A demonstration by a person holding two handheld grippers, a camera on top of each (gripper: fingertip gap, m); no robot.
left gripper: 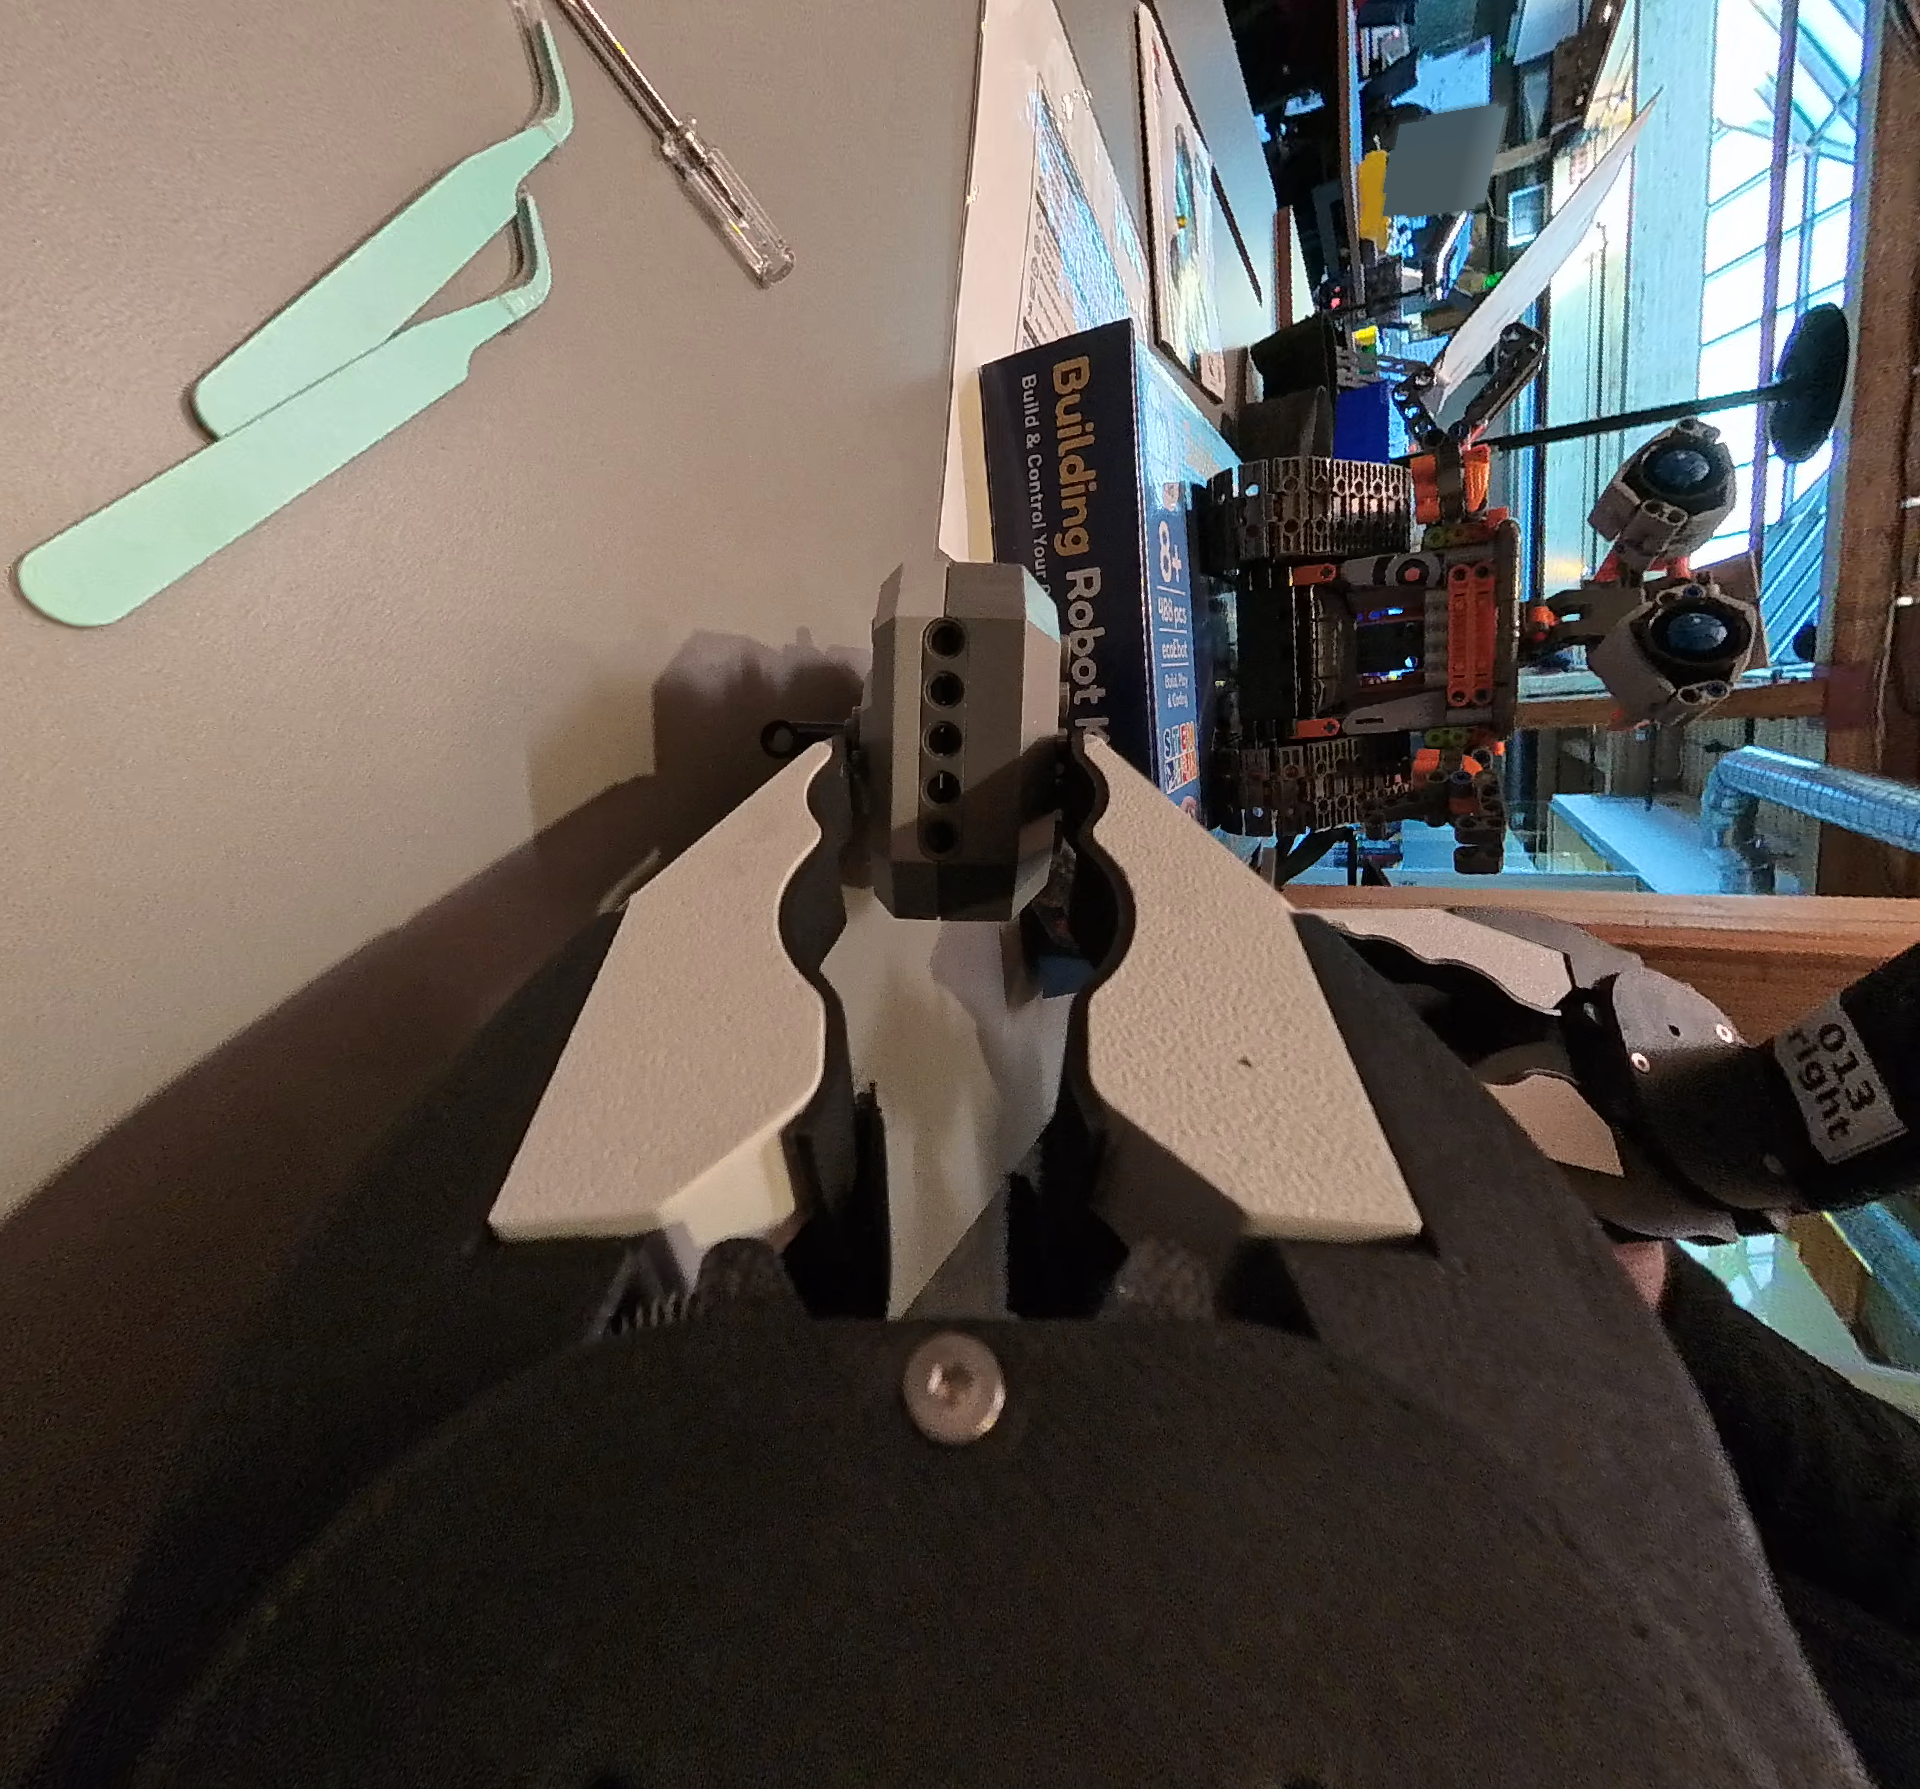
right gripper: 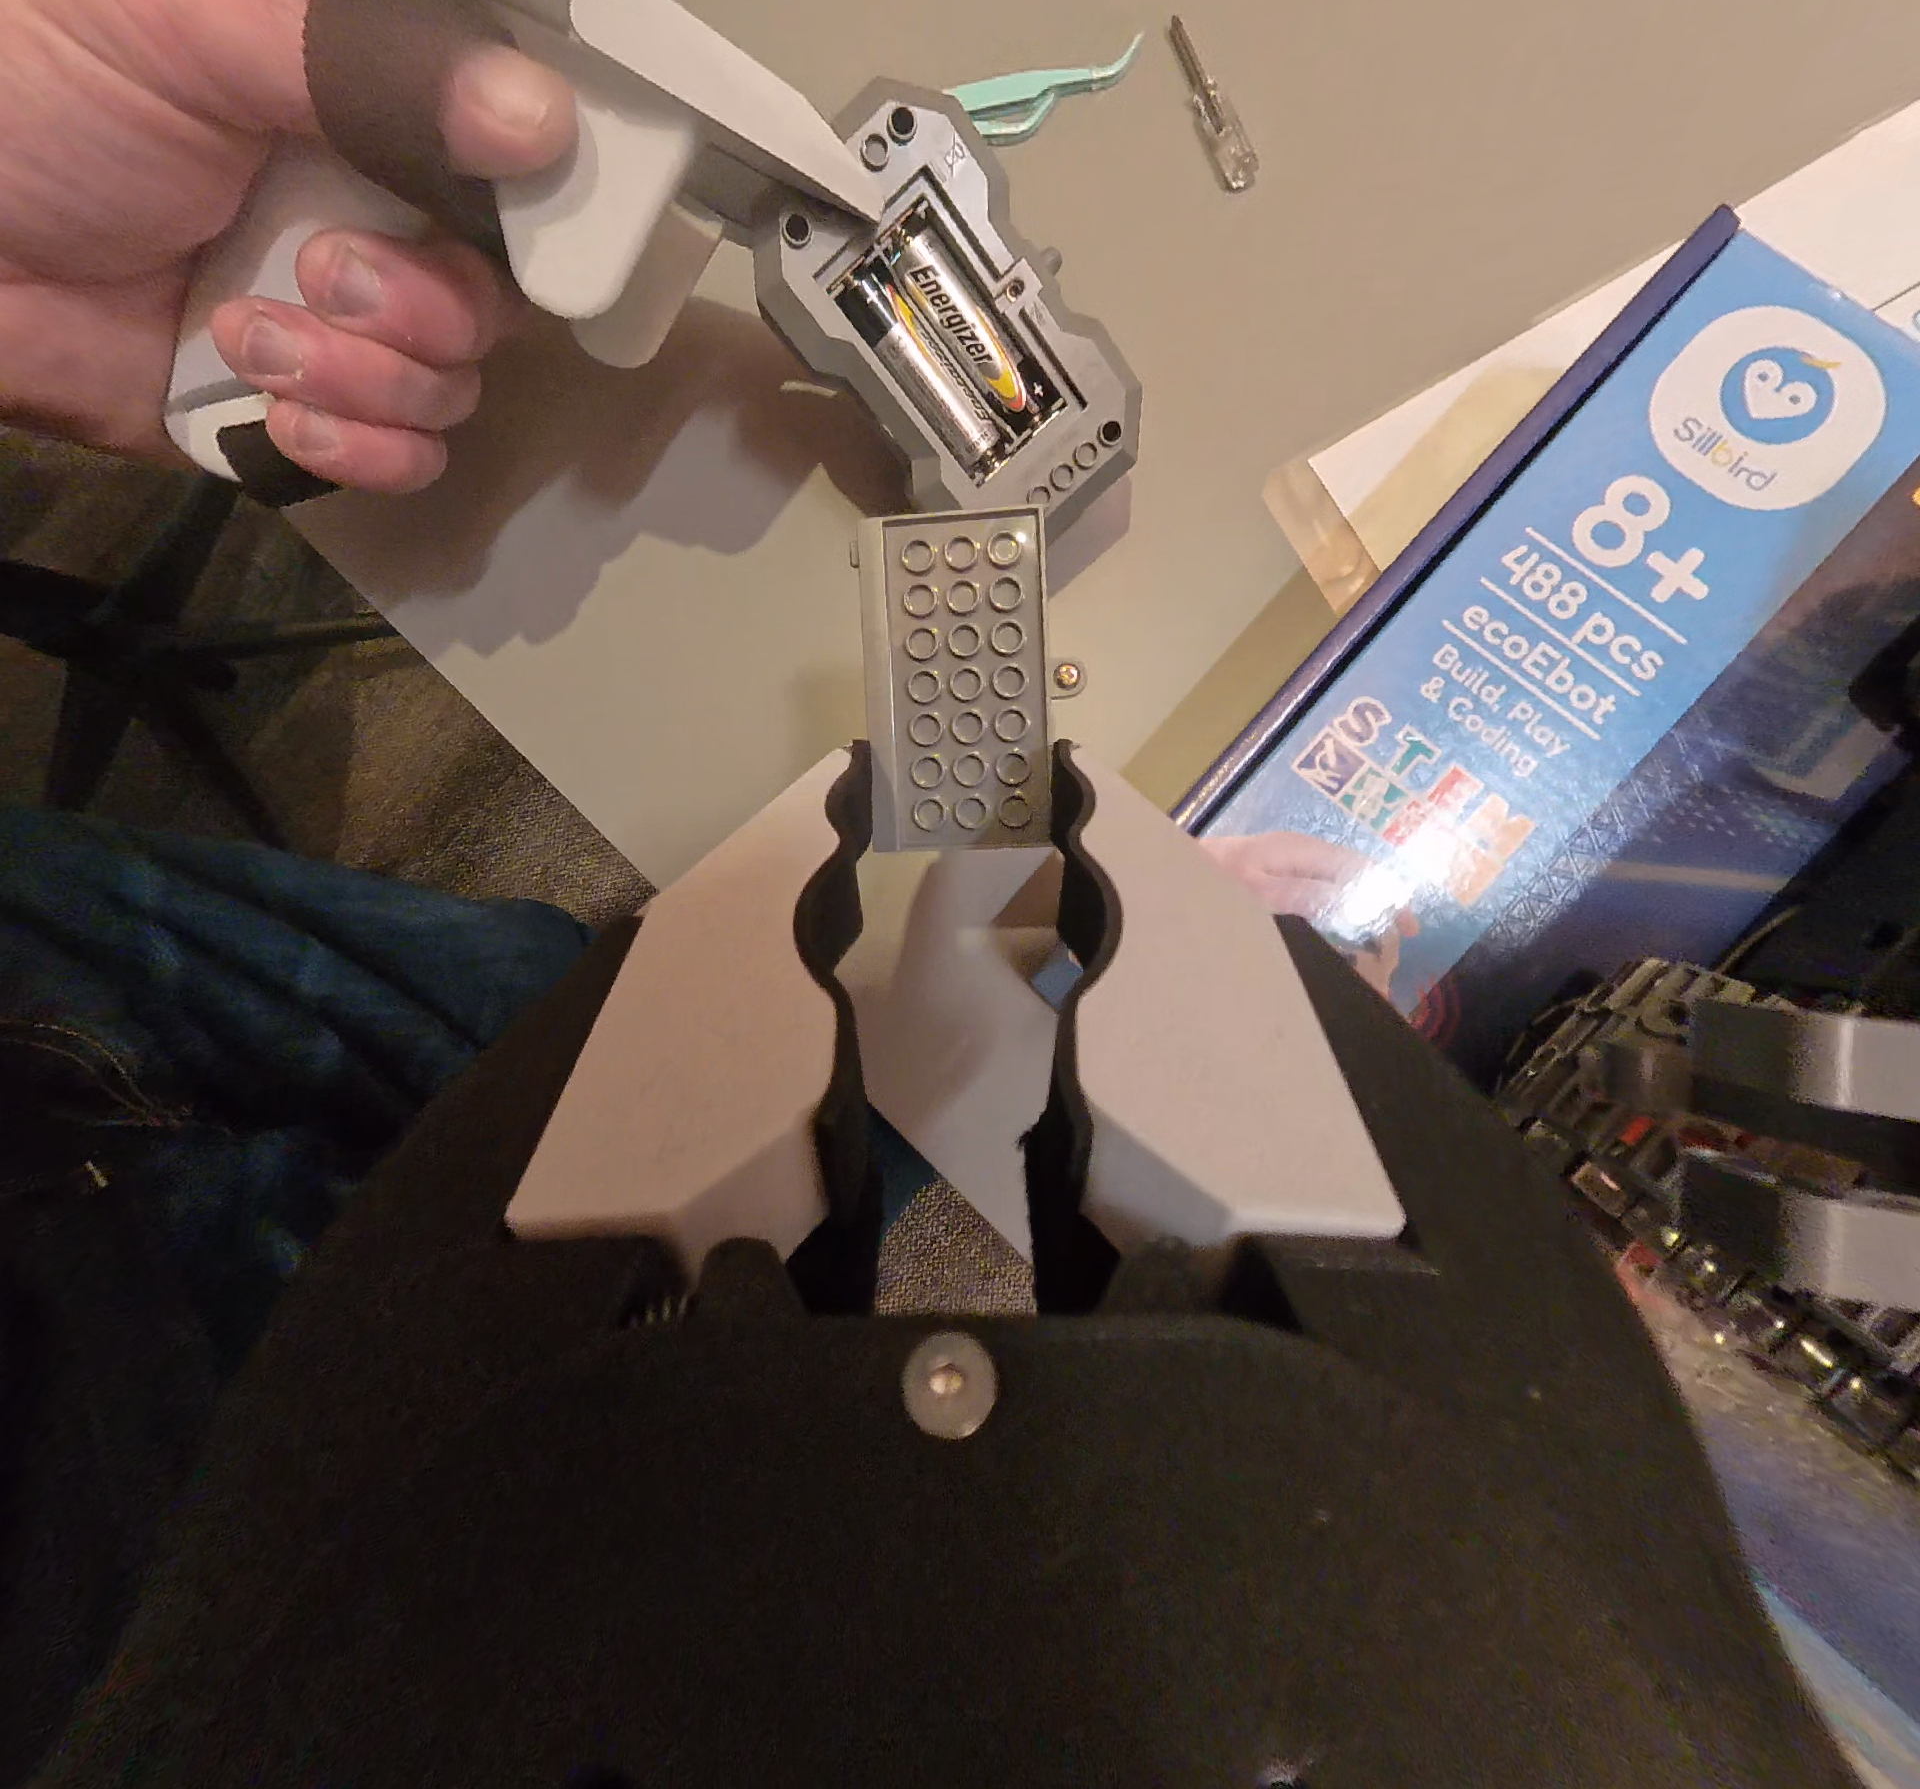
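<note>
My left gripper (left gripper: pixel 956 752) is shut on a grey battery box (left gripper: pixel 961 731) and holds it above the beige table (left gripper: pixel 416 700). In the right wrist view the same battery box (right gripper: pixel 1081 357) is open, with batteries (right gripper: pixel 956 337) inside, gripped by the left gripper (right gripper: pixel 862 181) in a person's hand (right gripper: pixel 208 181). My right gripper (right gripper: pixel 961 773) is shut on the grey studded battery cover (right gripper: pixel 961 690) and holds it just below the open box. The cover has a small screw (right gripper: pixel 1068 671) on its right side. The right gripper also shows in the left wrist view (left gripper: pixel 1558 1043).
Two mint-green tweezers (left gripper: pixel 312 357) and a small clear-handled screwdriver (left gripper: pixel 675 129) lie on the table; they also show far off in the right wrist view (right gripper: pixel 1210 108). A blue kit box (right gripper: pixel 1558 648) stands to the right. A grey, orange and black brick robot (left gripper: pixel 1403 648) stands beyond the box. Some 15 cm of space lies between my two pairs of fingers.
</note>
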